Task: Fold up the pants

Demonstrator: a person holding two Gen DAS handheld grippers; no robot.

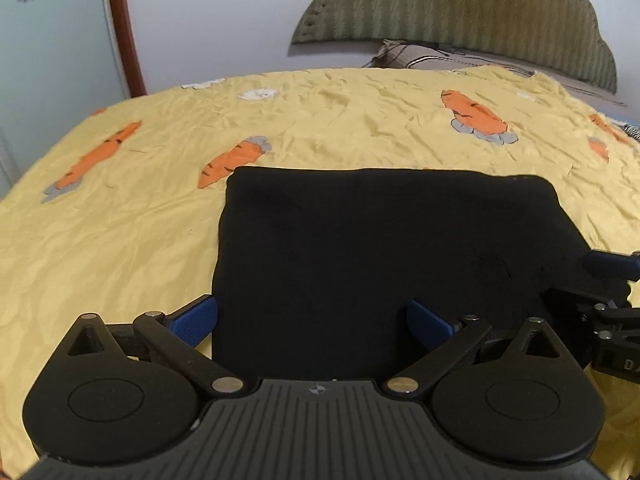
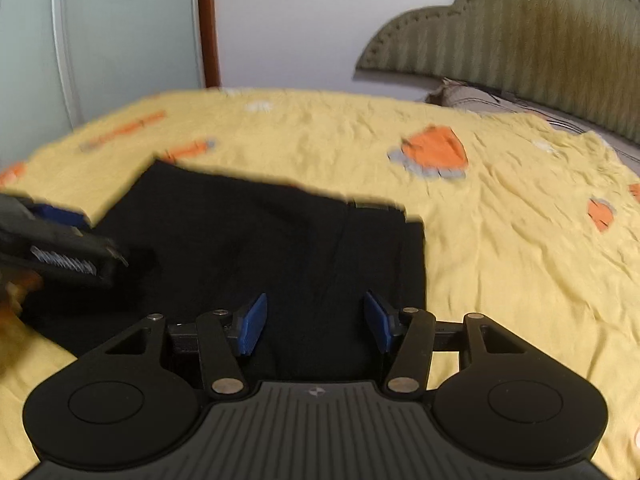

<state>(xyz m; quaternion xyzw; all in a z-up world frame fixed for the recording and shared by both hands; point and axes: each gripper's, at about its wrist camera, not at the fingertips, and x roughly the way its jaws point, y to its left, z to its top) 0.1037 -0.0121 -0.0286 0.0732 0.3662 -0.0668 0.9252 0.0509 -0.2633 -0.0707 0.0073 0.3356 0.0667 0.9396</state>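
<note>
Matt black cloth pants (image 1: pixel 380 248) lie on a creased, faintly glossy yellow fabric bedspread (image 1: pixel 120 240).

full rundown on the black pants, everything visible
The black pants are plain dark soft fabric, folded into a flat, roughly rectangular bundle with neat, fairly straight edges. A lengthwise seam or crease shows in the right wrist view, plus a small tab at the far edge. They lie on the wrinkled yellow bedspread with orange carrot prints. The left gripper and right gripper stand open over the near edge, blue pads apart; actual contact with the cloth cannot be told.
</note>
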